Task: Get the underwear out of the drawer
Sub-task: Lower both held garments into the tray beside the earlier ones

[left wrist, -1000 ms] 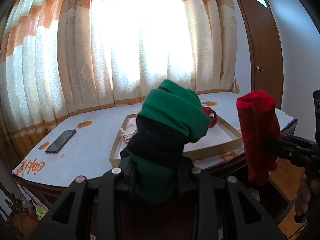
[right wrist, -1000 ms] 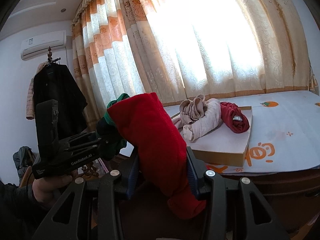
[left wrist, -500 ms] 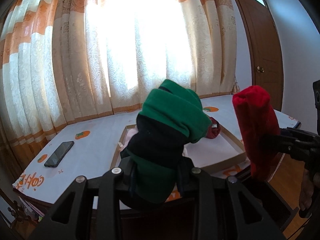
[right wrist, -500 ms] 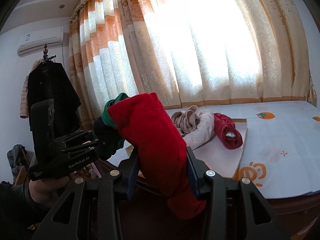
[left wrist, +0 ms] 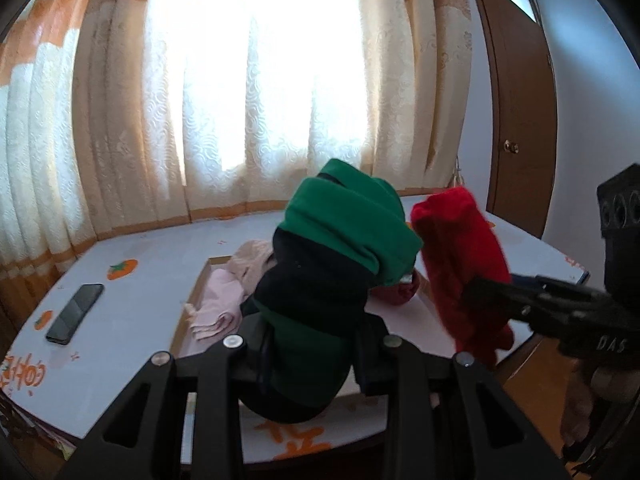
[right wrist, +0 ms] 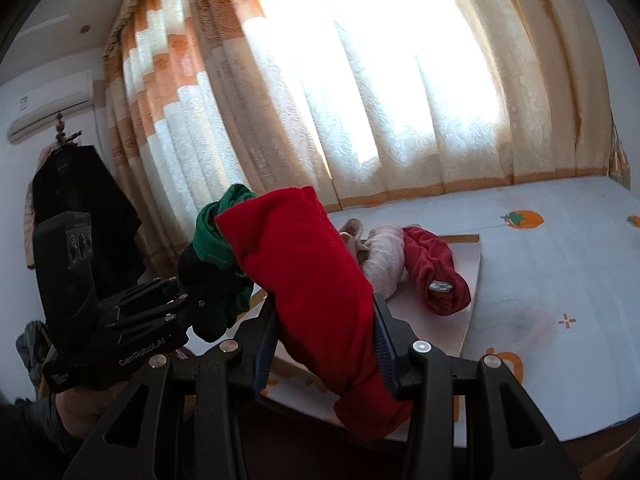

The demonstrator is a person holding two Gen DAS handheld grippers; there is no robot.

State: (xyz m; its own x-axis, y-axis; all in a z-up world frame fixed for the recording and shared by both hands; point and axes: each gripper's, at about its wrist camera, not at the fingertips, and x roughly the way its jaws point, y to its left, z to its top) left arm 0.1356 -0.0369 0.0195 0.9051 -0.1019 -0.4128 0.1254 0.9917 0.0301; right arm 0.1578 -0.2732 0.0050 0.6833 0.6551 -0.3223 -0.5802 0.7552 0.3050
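My left gripper is shut on a rolled green and black underwear, held above the near edge of the table. It also shows in the right wrist view. My right gripper is shut on a rolled red underwear, seen in the left wrist view just right of the green roll. A shallow cardboard tray on the table holds pink underwear and a dark red roll.
A white table cover with orange fruit prints lies under the tray. A black phone lies at the left. Curtains hang behind. A brown door is at the right, a dark coat at the left.
Both grippers have risen and moved forward over the table with their rolls. The tray now lies lower and closer in both views.
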